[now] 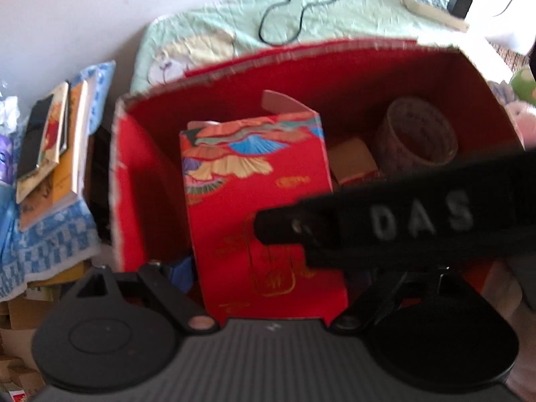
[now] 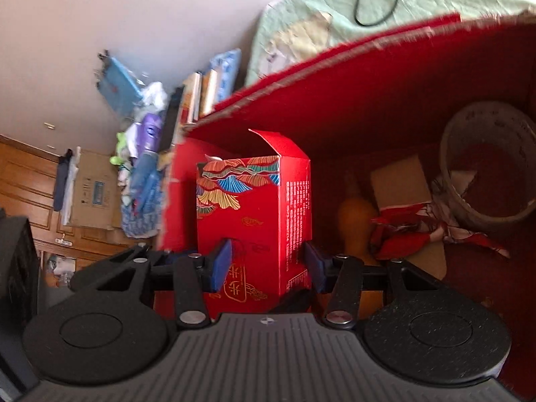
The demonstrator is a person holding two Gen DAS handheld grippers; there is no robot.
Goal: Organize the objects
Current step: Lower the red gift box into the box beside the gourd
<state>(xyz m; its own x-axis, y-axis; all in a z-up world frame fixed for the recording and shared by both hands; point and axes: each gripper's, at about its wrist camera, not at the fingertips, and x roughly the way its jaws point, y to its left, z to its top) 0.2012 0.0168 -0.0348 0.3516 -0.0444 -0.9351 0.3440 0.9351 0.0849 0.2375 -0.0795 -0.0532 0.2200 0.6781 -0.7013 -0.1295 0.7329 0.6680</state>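
Observation:
A small red box with a fan pattern (image 1: 258, 181) (image 2: 258, 207) stands upright, top flap up, inside a large open red carton (image 1: 147, 174) (image 2: 368, 77). In the right wrist view, my right gripper (image 2: 268, 266) is shut on the small box, one blue pad (image 2: 222, 264) pressed to each side. Its black body, lettered "DAS" (image 1: 422, 216), crosses the left wrist view from the right. My left gripper (image 1: 278, 271) straddles the same box low down. Its links are splayed wide, and its left blue pad (image 1: 182, 273) stands just off the box. The right finger is hidden behind that black body.
The carton also holds a tape roll (image 1: 415, 134) (image 2: 492, 167), a small brown box (image 1: 351, 160) (image 2: 402, 184), a yellow gourd-shaped thing (image 2: 355, 221) and red-white cloth (image 2: 418, 231). Stacked books (image 1: 50, 154) lie to the left. Behind is a green quilt (image 1: 217, 26) with a cable and a power strip (image 1: 435, 10).

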